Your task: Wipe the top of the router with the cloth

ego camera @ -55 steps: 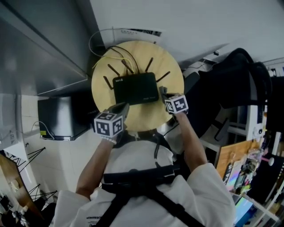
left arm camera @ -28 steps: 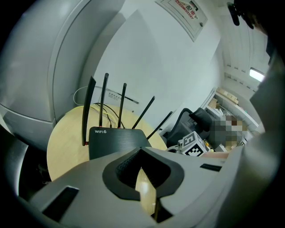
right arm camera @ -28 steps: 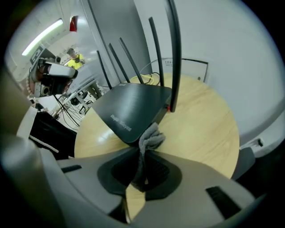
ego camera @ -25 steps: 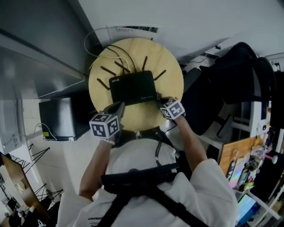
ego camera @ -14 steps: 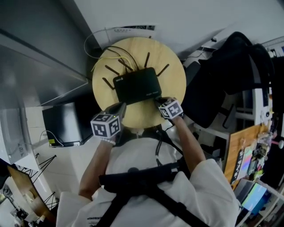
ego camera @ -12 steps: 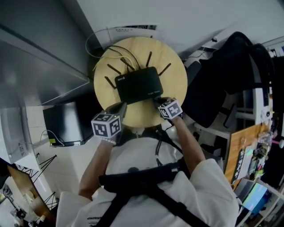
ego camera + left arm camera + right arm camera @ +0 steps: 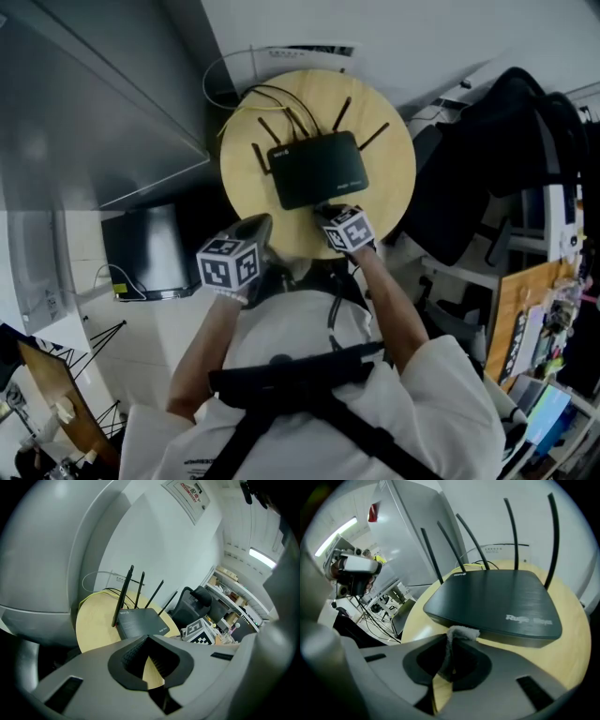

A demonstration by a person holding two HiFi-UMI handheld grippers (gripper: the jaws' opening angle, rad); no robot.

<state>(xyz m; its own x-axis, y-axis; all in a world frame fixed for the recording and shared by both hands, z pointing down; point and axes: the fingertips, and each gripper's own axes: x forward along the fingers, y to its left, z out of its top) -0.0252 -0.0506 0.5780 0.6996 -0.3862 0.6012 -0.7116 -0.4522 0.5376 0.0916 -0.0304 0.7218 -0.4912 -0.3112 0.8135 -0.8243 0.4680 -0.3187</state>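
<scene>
Two grippers in play, and only the right gripper (image 7: 452, 638) has anything in it. Its jaws are pinched tight on a small whitish cloth (image 7: 461, 633), with a fuzzy tuft poking up past the tips. That tuft sits right at the near front edge of the router (image 7: 317, 170), low by the side wall and not up on the flat black top. Can't tell whether it actually touches. The router lies flat around the middle of the round wooden table (image 7: 386, 202), with its antennas (image 7: 511, 531) sticking up along its far edge and a tangle of yellow and black cables (image 7: 272, 98) just beyond them. The left gripper (image 7: 147, 638) hangs off to the router's near left, about at the table's rim and clearly apart from the router. Its jaws are closed tip to tip with nothing between them, just bare tabletop showing through the little gap behind the tips.
</scene>
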